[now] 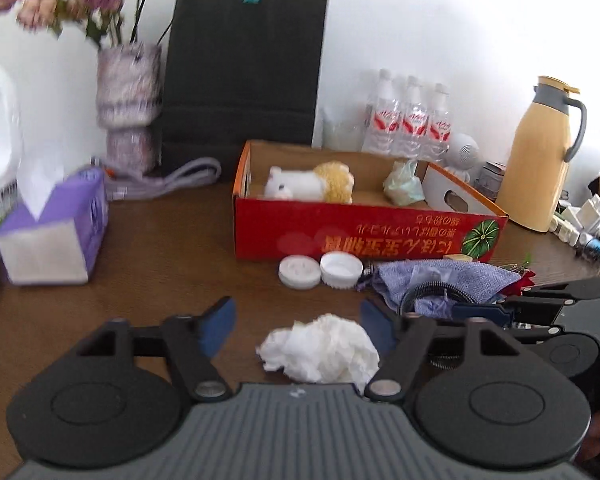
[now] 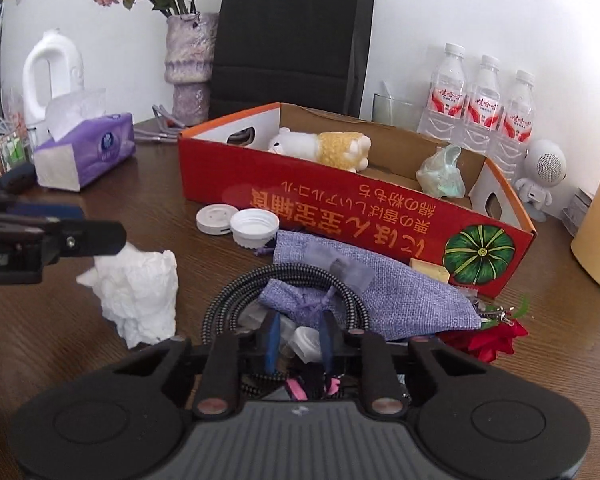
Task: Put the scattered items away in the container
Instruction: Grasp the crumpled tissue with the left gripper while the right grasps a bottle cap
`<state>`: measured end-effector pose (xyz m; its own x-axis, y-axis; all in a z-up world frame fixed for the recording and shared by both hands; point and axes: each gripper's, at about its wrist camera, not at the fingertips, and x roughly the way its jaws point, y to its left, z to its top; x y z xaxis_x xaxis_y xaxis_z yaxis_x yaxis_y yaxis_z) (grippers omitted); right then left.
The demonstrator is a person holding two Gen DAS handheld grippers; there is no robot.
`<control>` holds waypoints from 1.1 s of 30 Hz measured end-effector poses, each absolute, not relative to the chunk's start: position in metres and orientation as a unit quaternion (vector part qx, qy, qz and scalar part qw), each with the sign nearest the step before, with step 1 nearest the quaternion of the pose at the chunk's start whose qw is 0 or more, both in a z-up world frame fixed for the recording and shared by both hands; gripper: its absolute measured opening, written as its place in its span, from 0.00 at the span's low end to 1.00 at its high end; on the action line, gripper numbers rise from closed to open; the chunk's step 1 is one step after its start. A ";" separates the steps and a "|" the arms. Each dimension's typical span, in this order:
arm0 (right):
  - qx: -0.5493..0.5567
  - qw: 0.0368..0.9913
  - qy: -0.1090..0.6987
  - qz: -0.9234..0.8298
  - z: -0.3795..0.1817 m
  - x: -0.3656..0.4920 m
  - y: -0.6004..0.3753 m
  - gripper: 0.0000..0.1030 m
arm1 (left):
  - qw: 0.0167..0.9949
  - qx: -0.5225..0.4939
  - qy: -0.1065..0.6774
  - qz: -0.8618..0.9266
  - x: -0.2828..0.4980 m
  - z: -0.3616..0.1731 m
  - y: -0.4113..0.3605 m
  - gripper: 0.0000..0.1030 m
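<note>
The red cardboard box [image 1: 340, 232] [image 2: 340, 208] holds a white-and-yellow plush toy [image 1: 308, 186] [image 2: 320, 146] and a pale green wad [image 1: 404, 188]. My left gripper [image 1: 298, 316] stands open around a crumpled white tissue [image 1: 320, 350] [image 2: 140, 300] on the table, and its pads do not touch it. My right gripper [image 2: 299, 336] is shut on a small white piece [image 2: 306, 344] in a pile of braided cable [image 2: 228, 300] and purple pouches [image 2: 380, 296]. Two white caps [image 1: 300, 274] [image 1: 340, 270] lie before the box.
A red fabric rose [image 2: 488, 340] and a small yellow block [image 2: 430, 270] lie by the box's front. A purple tissue box [image 1: 60, 232], a vase [image 1: 128, 108], a black bag [image 1: 244, 76], water bottles [image 1: 412, 120] and a yellow jug [image 1: 540, 160] line the wall.
</note>
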<state>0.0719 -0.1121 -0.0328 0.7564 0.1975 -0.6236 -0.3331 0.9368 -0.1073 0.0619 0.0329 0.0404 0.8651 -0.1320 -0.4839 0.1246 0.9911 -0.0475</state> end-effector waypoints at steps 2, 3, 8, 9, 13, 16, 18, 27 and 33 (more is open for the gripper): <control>-0.111 0.930 0.321 0.141 -0.032 0.071 -0.111 0.20 | 0.964 0.011 0.253 -0.079 0.066 0.038 0.028 0.81; -0.107 0.929 0.324 0.142 -0.032 0.072 -0.111 0.21 | 0.962 0.017 0.259 -0.085 0.069 0.035 0.025 0.82; -0.092 0.924 0.342 0.146 -0.028 0.075 -0.115 0.21 | 0.948 0.034 0.302 -0.093 0.085 0.013 0.017 0.81; -0.095 0.923 0.343 0.146 -0.029 0.076 -0.115 0.21 | 0.946 0.036 0.307 -0.094 0.086 0.010 0.017 0.79; -0.099 0.917 0.357 0.147 -0.030 0.080 -0.113 0.20 | 0.941 0.030 0.320 -0.106 0.090 0.003 0.018 0.52; -0.096 0.912 0.368 0.153 -0.029 0.083 -0.113 0.17 | 0.942 0.023 0.316 -0.111 0.087 0.003 0.020 0.38; -0.085 0.909 0.378 0.155 -0.028 0.086 -0.115 0.16 | 0.943 0.020 0.314 -0.111 0.087 0.002 0.020 0.36; -0.010 0.926 0.347 0.151 -0.002 0.076 -0.137 0.10 | 0.944 -0.001 0.311 -0.113 0.088 0.004 0.024 0.30; 0.018 0.941 0.310 0.132 0.018 0.052 -0.153 0.10 | 0.952 -0.010 0.292 -0.097 0.067 0.020 0.023 0.25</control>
<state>0.0517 -0.1529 0.0175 0.7730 0.2602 -0.5786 -0.2378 0.9644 0.1161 0.0672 0.0228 0.0201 0.8111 -0.1896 -0.5533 0.1779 0.9812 -0.0753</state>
